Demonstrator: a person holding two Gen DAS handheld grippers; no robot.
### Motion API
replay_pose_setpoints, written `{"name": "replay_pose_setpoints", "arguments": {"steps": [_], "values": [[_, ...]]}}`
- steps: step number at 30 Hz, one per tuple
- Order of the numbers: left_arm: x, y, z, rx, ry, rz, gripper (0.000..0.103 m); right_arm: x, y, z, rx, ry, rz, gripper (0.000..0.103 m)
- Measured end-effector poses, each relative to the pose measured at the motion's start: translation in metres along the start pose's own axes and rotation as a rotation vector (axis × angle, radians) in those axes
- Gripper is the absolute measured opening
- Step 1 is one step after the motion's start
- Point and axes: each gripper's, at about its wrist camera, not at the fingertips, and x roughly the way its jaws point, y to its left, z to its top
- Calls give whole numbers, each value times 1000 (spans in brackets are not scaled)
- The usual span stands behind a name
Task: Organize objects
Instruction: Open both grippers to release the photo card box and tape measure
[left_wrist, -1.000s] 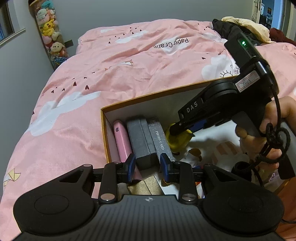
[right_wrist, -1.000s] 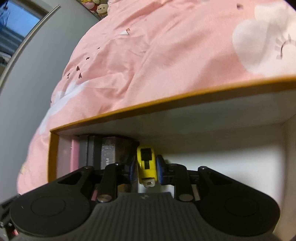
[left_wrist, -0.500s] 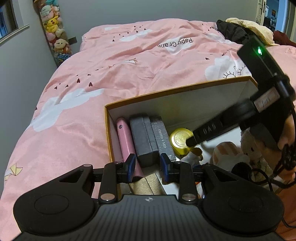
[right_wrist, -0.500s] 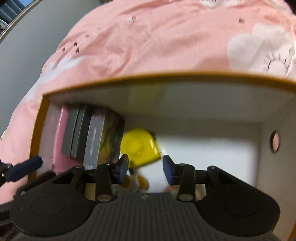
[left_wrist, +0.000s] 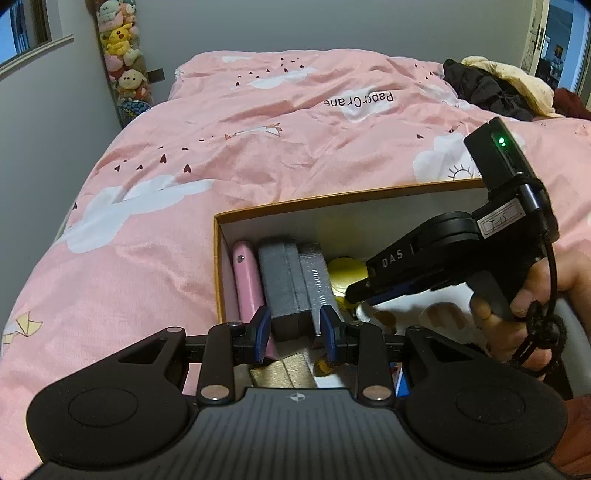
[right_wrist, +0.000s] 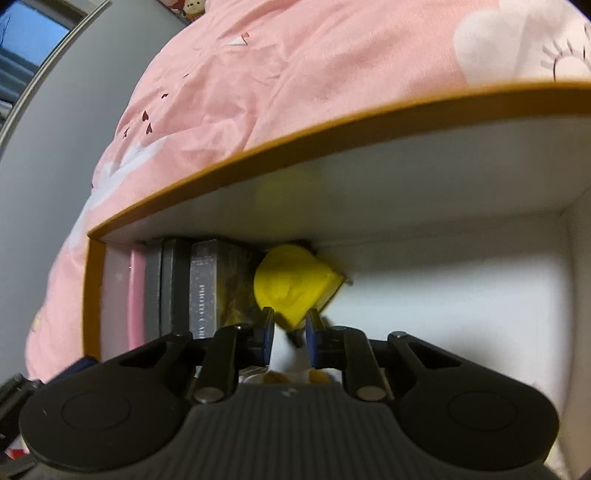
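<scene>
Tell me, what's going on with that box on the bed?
A person is tidying small things into an orange-rimmed box on a pink bedspread, holding a gripper tool in each hand. The right gripper is down inside the box, jaws shut, right at a yellow object beside some upright grey boxes and a pink case. The left gripper hangs over the box's near edge, holding nothing.

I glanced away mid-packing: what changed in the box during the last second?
The right gripper let go of the yellow tape measure, which now rests in the box beside the grey boxes; its jaws have since shut again at the tape's near edge. The left gripper stayed open and still; the pink case and grey boxes did not move.
</scene>
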Motion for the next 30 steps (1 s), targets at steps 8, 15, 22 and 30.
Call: {"name": "replay_pose_setpoints", "arguments": {"steps": [8,15,22,30], "values": [[-11,-6,-2,0,-14,-4,34,-8,-1,-3,57,-5,99,14],[-35,-14,-8,-7,-44,-28,34,-60,32,-25,-101,-105,54,21],[-72,-28,-17,-8,-113,-58,41,-134,63,-68,-334,-308,-45,46],[-111,-38,-29,-19,-209,-65,60,-188,71,-124,-426,-442,-133,61]]}}
